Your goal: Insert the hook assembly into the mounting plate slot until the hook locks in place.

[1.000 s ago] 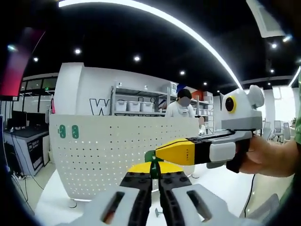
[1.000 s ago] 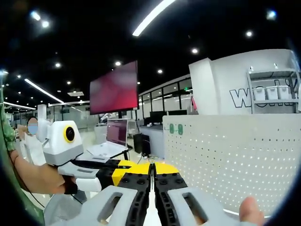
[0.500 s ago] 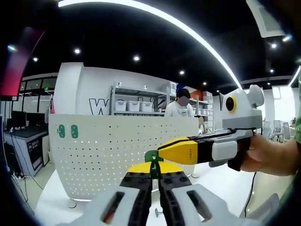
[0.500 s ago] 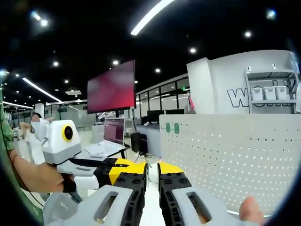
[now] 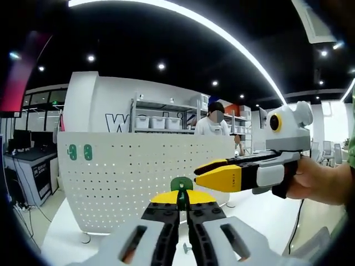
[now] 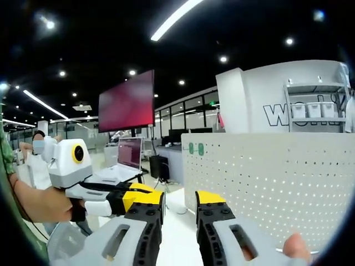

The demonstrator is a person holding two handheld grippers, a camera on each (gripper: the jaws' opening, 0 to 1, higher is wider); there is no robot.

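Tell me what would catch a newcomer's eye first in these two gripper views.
Probably the white perforated pegboard standing across the middle of the left gripper view, and the small green hook piece pinched at the tip of the left gripper in front of it. In the right gripper view, the right gripper stands open, with a red screen behind.

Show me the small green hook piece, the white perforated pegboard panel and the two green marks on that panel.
Small green hook piece (image 5: pixel 181 184): left gripper view, on its rounded top above the jaw tips.
White perforated pegboard panel (image 5: pixel 127 177): left gripper view, on its bare dotted face.
Two green marks (image 6: pixel 194 148): right gripper view, near the panel's upper left corner.
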